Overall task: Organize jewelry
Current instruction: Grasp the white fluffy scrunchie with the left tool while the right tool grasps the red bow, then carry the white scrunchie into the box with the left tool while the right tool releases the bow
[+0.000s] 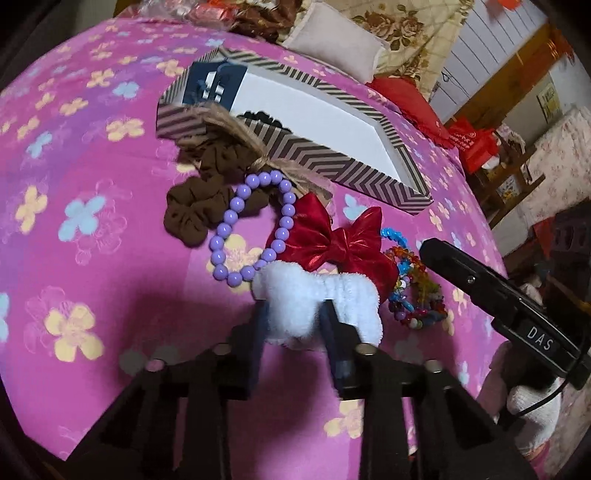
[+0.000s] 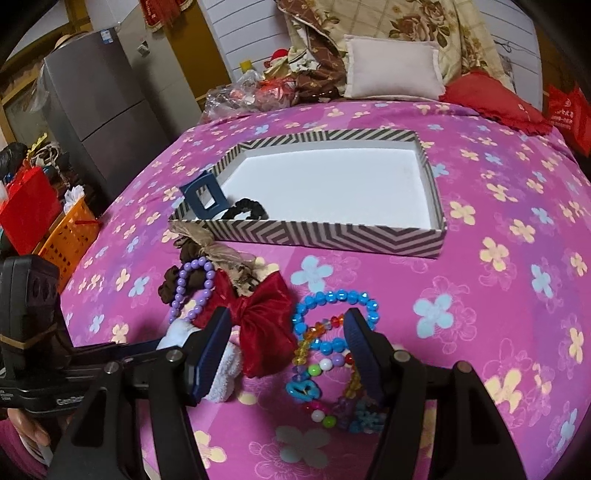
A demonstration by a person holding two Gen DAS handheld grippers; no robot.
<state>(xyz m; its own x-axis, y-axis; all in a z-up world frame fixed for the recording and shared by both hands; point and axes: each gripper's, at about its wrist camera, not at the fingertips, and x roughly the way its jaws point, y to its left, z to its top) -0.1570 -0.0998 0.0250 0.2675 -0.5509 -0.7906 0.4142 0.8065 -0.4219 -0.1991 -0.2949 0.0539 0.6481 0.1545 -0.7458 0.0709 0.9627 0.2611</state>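
A striped box (image 1: pixel 332 162) (image 2: pixel 325 236) lies on the pink bedspread; a navy hair claw (image 2: pixel 201 195) and a black scrunchie (image 2: pixel 245 210) lie in it. In front lie a brown scrunchie (image 1: pixel 199 199), a purple bead bracelet (image 1: pixel 251 221) (image 2: pixel 192 288), a red bow (image 1: pixel 332 240) (image 2: pixel 258 321), a jute bow (image 1: pixel 236 133) and several colourful bead bracelets (image 1: pixel 413 291) (image 2: pixel 332 350). My left gripper (image 1: pixel 295 317) is shut on a white fluffy scrunchie (image 1: pixel 317 299) (image 2: pixel 221 380). My right gripper (image 2: pixel 288 325) is open, its fingers either side of the red bow and the bracelets.
Pillows (image 2: pixel 391 66) and a floral quilt (image 2: pixel 406 22) are piled at the bed's far end. An orange basket (image 2: pixel 70 240), a red bag (image 2: pixel 26 210) and a grey fridge (image 2: pixel 99 107) stand left of the bed. The right gripper's body (image 1: pixel 498 295) shows in the left wrist view.
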